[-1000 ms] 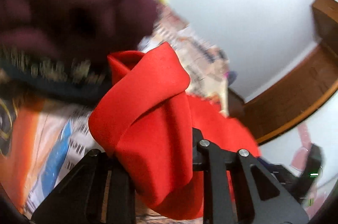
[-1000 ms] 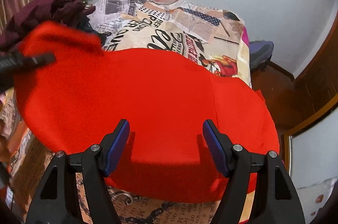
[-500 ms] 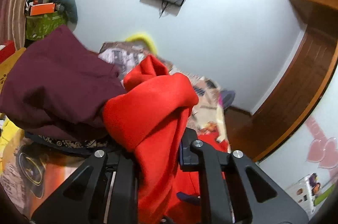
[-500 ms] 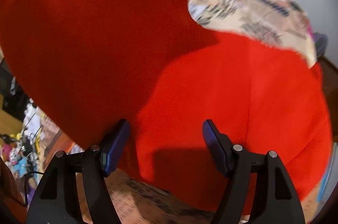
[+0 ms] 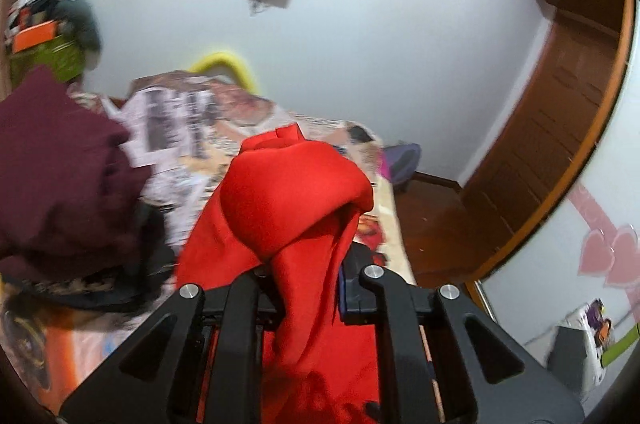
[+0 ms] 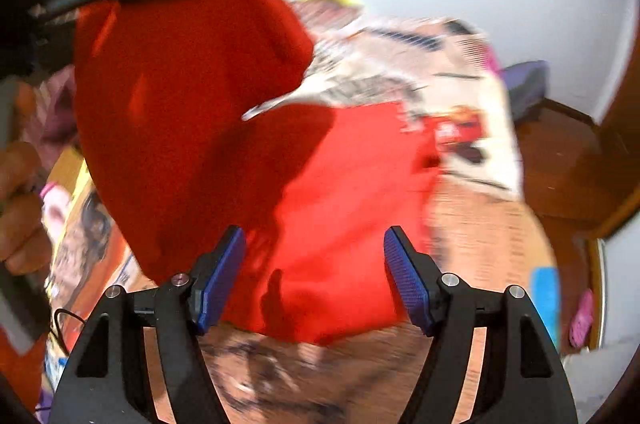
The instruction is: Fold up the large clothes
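Red garment (image 5: 296,208) is bunched and clamped in the left tongs (image 5: 308,284), lifted off the bed (image 6: 460,224); right tongs (image 6: 314,276) stand wide apart, gripping nothing, the garment just ahead.

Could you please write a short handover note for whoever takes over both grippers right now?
Left gripper: shut on a bunched part of the red garment, lifted above the bed.
Right gripper: open, holding nothing, poised over the part of the garment lying on the bed.
A maroon garment sits heaped at the bed's left side.
Done: one part raised for a fold; no finished fold is visible.
Left: probably carry the lifted part across, lay it flat, then finish folding.
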